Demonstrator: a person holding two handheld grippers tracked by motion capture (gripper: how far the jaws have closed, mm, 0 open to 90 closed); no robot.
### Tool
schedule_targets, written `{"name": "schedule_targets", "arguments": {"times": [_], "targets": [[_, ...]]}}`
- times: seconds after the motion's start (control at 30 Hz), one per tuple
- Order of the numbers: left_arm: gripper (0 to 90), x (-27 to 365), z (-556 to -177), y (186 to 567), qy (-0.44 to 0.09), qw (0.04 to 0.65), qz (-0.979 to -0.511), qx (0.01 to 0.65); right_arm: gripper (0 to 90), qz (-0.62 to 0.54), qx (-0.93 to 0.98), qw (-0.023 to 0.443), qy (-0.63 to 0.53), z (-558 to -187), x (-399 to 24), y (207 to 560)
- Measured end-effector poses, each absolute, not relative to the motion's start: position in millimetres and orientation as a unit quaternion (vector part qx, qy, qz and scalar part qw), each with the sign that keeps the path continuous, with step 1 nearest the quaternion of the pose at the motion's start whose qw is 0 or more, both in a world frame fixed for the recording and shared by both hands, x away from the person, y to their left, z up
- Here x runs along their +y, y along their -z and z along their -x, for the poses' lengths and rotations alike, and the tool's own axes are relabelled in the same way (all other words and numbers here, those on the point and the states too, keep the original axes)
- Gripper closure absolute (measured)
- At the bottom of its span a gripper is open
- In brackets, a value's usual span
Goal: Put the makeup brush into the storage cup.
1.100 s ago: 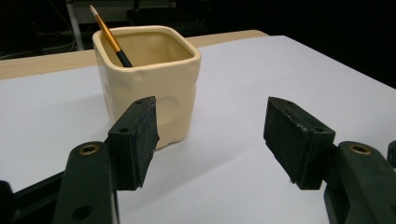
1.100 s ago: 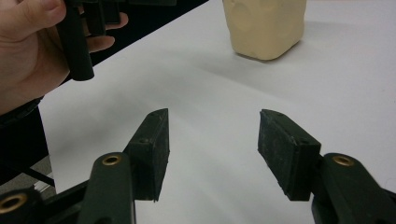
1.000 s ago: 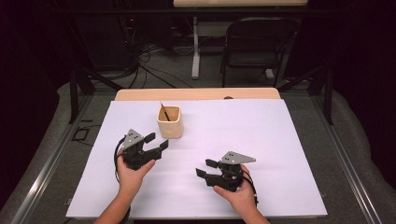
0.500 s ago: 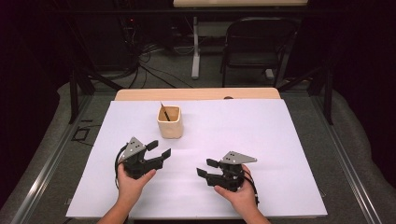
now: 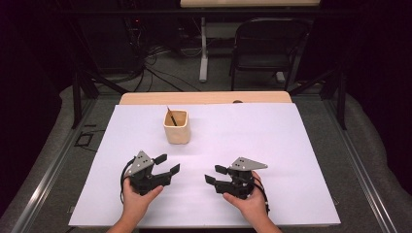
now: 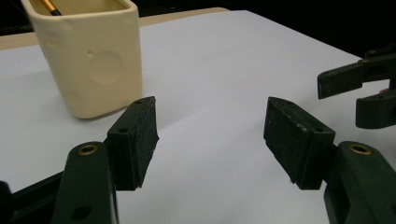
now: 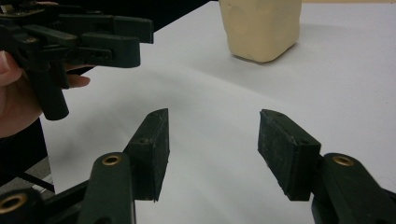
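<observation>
**Table with white sheet, cup, brush and two hand-held grippers**

A wooden table [image 5: 204, 97] is being covered almost wholly by a white sheet [image 5: 272, 141], with a strip of bare wood being left showing along the far edge.

A cream cup [image 5: 176, 127] is being kept upright on the far left-of-centre part of the sheet, well apart from both grippers. In the left gripper view it [image 6: 88, 56] is being seen just beyond the left jaw; in the right gripper view its lower body [image 7: 260, 27] is being seen at the top.

The left gripper [image 5: 165, 164] is being held low over the near left part of the sheet, its jaws being kept wide apart with nothing between them, only white sheet.

The right gripper [image 5: 216, 174] is being held over the near middle, pointing toward the left one; its jaws are likewise being kept apart on nothing.

A thin brush [image 5: 171, 116] is being leaned inside the cup, its dark tip being shown above the rim.
</observation>
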State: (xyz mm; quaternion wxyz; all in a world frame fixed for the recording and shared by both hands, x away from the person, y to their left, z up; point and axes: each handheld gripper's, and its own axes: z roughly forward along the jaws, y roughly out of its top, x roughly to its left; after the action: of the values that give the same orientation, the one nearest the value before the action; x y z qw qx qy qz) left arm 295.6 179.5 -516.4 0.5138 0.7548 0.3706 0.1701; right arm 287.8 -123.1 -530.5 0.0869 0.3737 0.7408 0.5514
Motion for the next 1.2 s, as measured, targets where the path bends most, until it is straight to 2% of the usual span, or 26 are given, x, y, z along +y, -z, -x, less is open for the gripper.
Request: {"name": "schedule_targets", "arguments": {"times": [0.4,1.2], "targets": [[35.0,177,-288,526,-0.147,0.505,-0.769,0.364,43.4,-0.374,0.741,0.086,-0.551,-287,-123,531],[35.2,167,-285,533,-0.136,0.497,-0.783,0.348,43.4,-0.375,0.743,0.085,-0.548,-287,-123,533]]}}
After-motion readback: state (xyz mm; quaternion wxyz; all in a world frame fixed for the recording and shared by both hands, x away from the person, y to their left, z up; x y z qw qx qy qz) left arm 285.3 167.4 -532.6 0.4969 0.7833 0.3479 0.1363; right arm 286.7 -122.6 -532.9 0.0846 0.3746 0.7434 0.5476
